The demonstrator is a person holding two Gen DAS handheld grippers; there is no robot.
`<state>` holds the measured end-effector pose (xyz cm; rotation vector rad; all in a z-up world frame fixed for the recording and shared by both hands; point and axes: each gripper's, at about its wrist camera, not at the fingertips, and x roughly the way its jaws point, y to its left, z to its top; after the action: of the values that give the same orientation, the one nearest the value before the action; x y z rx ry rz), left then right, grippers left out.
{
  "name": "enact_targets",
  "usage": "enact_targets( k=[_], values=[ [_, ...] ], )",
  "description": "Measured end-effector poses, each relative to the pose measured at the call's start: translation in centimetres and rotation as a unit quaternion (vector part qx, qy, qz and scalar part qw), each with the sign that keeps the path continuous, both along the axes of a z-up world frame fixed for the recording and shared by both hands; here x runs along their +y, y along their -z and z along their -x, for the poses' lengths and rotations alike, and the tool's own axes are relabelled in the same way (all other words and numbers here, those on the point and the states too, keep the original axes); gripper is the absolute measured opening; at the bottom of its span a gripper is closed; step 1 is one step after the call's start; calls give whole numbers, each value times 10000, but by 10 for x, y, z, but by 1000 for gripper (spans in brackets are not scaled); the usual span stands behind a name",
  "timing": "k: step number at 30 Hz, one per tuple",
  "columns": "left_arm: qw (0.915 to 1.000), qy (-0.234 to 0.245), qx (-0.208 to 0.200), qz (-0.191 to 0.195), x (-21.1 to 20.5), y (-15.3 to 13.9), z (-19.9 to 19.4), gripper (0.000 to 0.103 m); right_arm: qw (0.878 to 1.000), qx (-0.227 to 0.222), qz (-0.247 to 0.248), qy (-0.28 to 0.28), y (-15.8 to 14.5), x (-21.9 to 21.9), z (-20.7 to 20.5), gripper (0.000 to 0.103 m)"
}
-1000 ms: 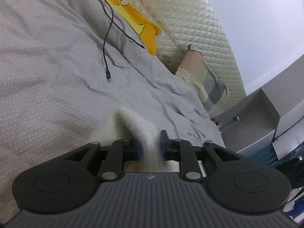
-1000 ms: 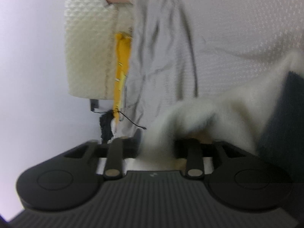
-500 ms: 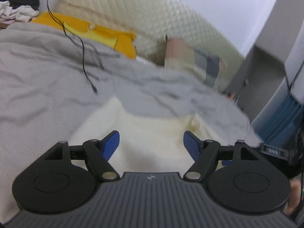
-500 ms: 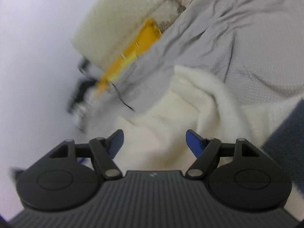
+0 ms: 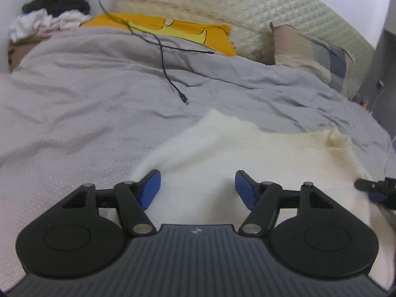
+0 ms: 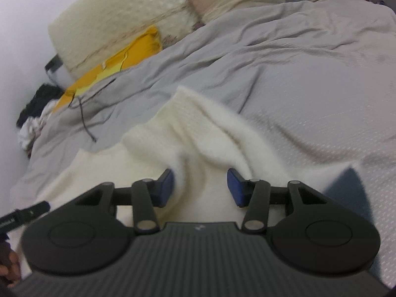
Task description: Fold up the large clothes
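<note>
A cream knitted sweater lies spread on the grey bedspread, its far edge rumpled. My left gripper hangs just over its near left part, blue pads wide apart and closing, with only flat knit below them. In the right wrist view the same sweater shows a raised fold. My right gripper is above that fold with its jaws closing; the fold rises between the pads, which stand clear of it. The tip of the right gripper shows at the left view's right edge.
A black charging cable trails across the bedspread beyond the sweater. A yellow pillow and a patchwork pillow lean on the quilted headboard. Dark and white clothes are heaped at the far left corner.
Both grippers let go of the cream fabric they pinched a second ago and opened. Both have rolled level, and the sweater now lies spread on the bed. The right pads have since narrowed.
</note>
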<state>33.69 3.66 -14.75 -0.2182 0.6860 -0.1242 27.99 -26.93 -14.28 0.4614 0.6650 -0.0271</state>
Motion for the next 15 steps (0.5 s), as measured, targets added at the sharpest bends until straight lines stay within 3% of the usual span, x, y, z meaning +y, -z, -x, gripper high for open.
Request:
enact_targets(
  k=[3,7,11,13,15],
  values=[
    [9996,-66,-234,-171,-2,-6,4,72,9998,-63,76,-157,-11,4,7,51],
    [9954,-187,-640,-686,-7,-17,10,72,9993,-348,135,-82,-26,-5,20,51],
    [9956,2,-395,-852,-12,-11,2,71,9997,-193,-30,110,-13,-20,16,50],
    [9930,17,-310,-1144,-19,-4,-1,65,9993,32,250,276,-3,-20,11,49],
    [9909,19,-189,-1332,-24,2,-5,52,9984,184,382,373,9,-21,7,49]
  ],
)
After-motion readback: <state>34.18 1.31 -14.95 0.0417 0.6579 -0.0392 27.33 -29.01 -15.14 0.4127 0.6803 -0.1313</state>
